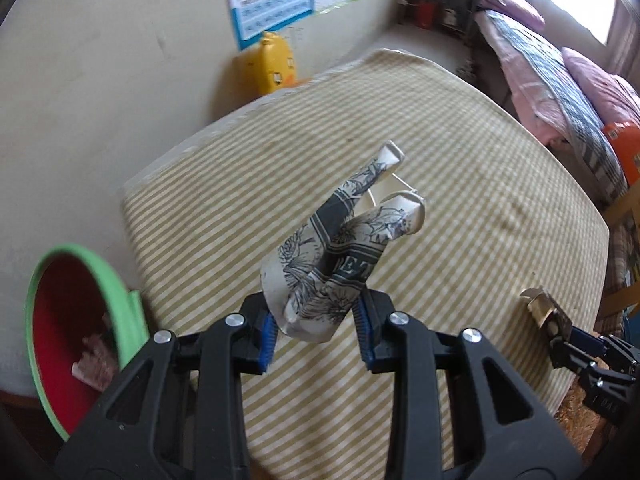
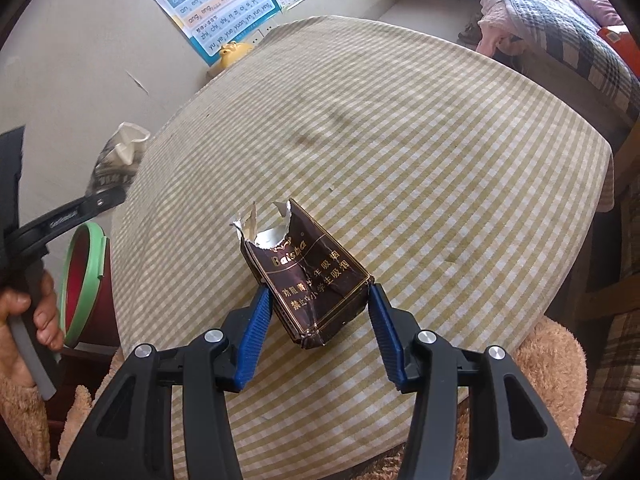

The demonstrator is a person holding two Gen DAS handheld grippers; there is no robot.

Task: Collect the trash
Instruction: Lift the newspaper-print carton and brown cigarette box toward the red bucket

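Pinching a crushed paper cup [image 1: 336, 264] printed with dark flowers, the left gripper [image 1: 316, 330] holds it lifted over the gingham tablecloth [image 1: 460, 152]; the green-rimmed red bin [image 1: 76, 312] stands beside the table's left edge with scraps inside.

In the right wrist view, the right gripper [image 2: 318, 322] has its blue pads on both sides of a torn brown cigarette pack [image 2: 308, 276], clamped on it just above the gingham tablecloth. A hand [image 2: 30, 316] holds the left tool near the bin.
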